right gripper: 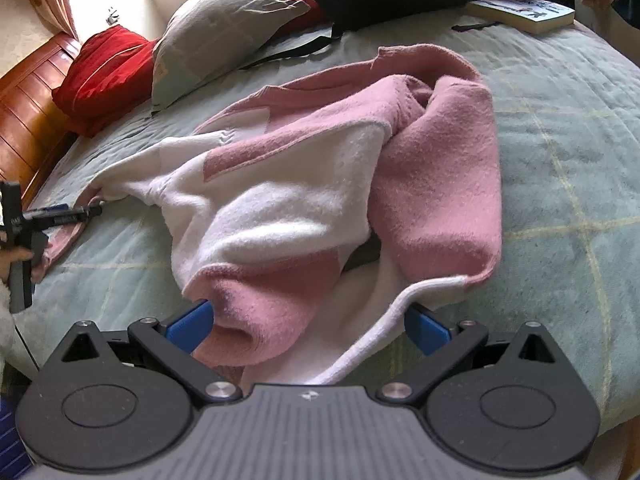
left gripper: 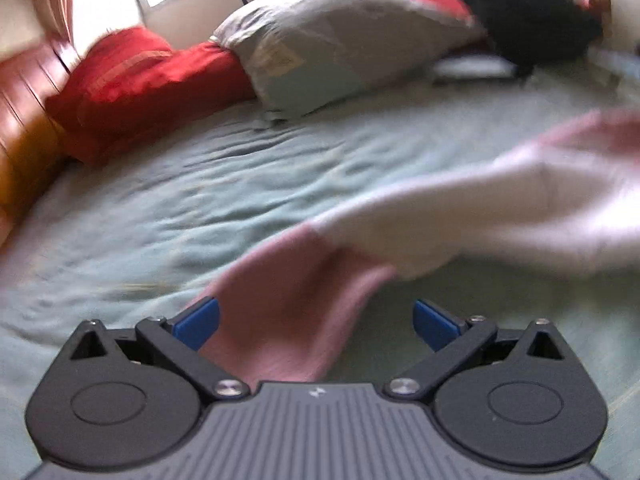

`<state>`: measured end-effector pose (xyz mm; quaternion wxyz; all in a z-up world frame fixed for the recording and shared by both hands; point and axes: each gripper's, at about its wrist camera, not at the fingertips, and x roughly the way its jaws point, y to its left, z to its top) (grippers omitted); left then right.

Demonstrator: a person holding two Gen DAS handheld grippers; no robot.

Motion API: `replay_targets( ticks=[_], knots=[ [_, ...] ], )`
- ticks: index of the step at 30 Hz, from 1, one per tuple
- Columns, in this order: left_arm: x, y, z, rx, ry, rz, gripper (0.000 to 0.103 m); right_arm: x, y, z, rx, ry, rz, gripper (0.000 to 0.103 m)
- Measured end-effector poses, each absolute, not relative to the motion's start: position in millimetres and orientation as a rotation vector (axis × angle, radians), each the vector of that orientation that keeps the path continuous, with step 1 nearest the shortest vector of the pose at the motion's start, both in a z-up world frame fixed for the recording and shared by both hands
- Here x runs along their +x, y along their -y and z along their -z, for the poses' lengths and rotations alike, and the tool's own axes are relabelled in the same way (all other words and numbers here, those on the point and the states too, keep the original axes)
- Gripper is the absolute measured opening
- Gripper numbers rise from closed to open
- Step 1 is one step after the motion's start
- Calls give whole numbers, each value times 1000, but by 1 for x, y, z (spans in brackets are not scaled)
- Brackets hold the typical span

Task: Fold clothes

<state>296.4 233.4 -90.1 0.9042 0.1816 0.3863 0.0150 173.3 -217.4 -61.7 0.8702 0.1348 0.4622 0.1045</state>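
Right wrist view shows our pink-and-white sweater (right gripper: 320,184) crumpled on the green bedspread (right gripper: 560,152), below the grey pillow (right gripper: 216,28); our right gripper (right gripper: 306,330) gapes wide around its hem; our left gripper (left gripper: 316,322) spreads wide around a pink sleeve.

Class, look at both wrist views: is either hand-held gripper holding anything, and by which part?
Neither holds anything. Both the left hand-held gripper and the right hand-held gripper stand open, with parts of the pink-and-white sweater lying loose between their fingers.

Sweater (left gripper: 500,208) blurred, cut off at rt edge.
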Motion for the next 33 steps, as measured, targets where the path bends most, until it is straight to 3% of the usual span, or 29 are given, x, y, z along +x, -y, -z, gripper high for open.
replay_targets(
  ticks=[7, 17, 33],
  knots=[
    [309, -245, 98, 350, -771, -228, 103, 166, 215, 60, 287, -960, -227, 103],
    [273, -309, 61, 256, -650, -462, 103, 171, 206, 59, 261, -961, -234, 103],
    [246, -327, 97, 303, -807, -361, 102, 167, 199, 58, 248, -959, -238, 103]
  ],
)
